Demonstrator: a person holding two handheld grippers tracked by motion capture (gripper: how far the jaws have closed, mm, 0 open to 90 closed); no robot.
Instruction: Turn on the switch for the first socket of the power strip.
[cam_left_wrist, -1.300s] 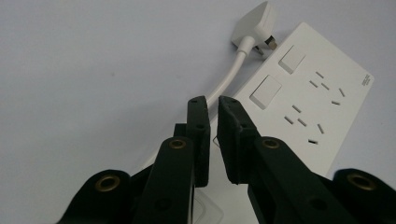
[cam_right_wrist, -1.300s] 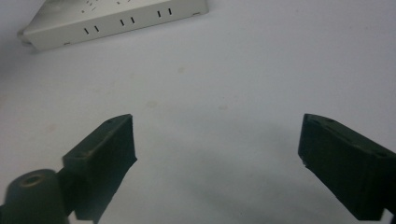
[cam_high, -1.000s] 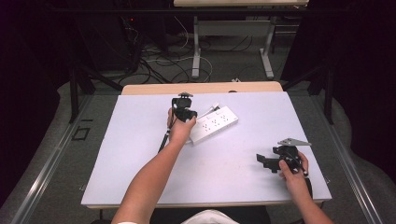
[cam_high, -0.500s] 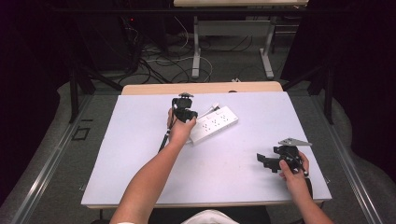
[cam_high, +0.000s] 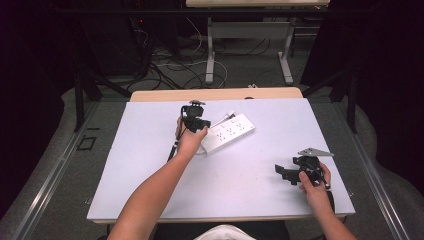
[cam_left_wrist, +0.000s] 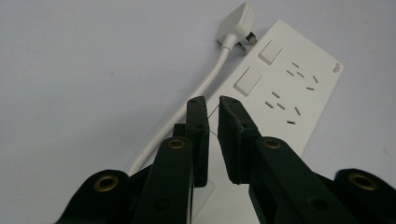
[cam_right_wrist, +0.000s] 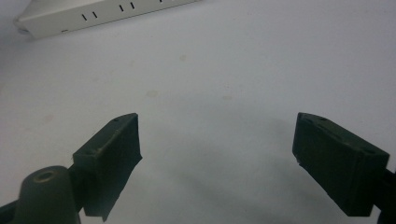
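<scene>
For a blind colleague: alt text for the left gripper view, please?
The left claw, jaws nearly shut, is poised over a white power strip on a pale table. A white cord and plug lie alongside.

I note a white rectangular plastic power strip (cam_high: 227, 134) lying flat, sockets up, angled across the pale surface (cam_high: 150, 165); its white cord (cam_left_wrist: 187, 109) and plug (cam_left_wrist: 236, 21) lie unplugged beside it.
</scene>
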